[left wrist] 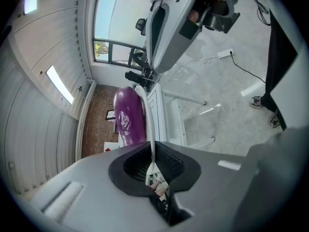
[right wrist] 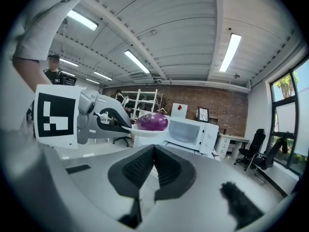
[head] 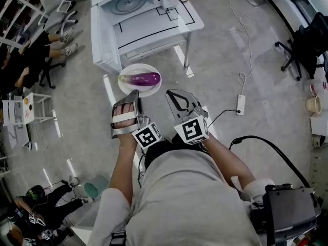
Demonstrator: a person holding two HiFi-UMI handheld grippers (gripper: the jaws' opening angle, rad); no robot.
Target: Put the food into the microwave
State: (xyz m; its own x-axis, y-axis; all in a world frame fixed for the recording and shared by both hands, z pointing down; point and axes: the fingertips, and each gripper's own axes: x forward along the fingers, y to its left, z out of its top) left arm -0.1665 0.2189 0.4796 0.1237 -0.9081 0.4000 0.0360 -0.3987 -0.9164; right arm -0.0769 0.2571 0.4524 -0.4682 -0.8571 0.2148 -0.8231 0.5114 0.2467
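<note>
Place: lab-style office | brick wall point(right wrist: 227, 103), strip lights point(right wrist: 231, 52) running overhead | office chairs point(head: 302, 45) standing on concrete floor point(head: 215, 86) | microwave point(head: 138, 4) sitting on tape-marked table point(head: 154, 32).

You stand on a grey concrete floor point(head: 246, 50), with a white table point(head: 154, 32) marked in black lines just ahead of you and a white power strip point(head: 240, 105) lying to your right. A black office chair point(head: 302, 45) sits far right, a white chair point(head: 56, 4) far left. The far wall point(right wrist: 193, 98) is brick, with white shelving point(right wrist: 145, 100) before it. Long light strips point(right wrist: 230, 52) run along the ribbed white ceiling point(right wrist: 183, 37), and tall windows point(right wrist: 289, 110) fill the right side.
</note>
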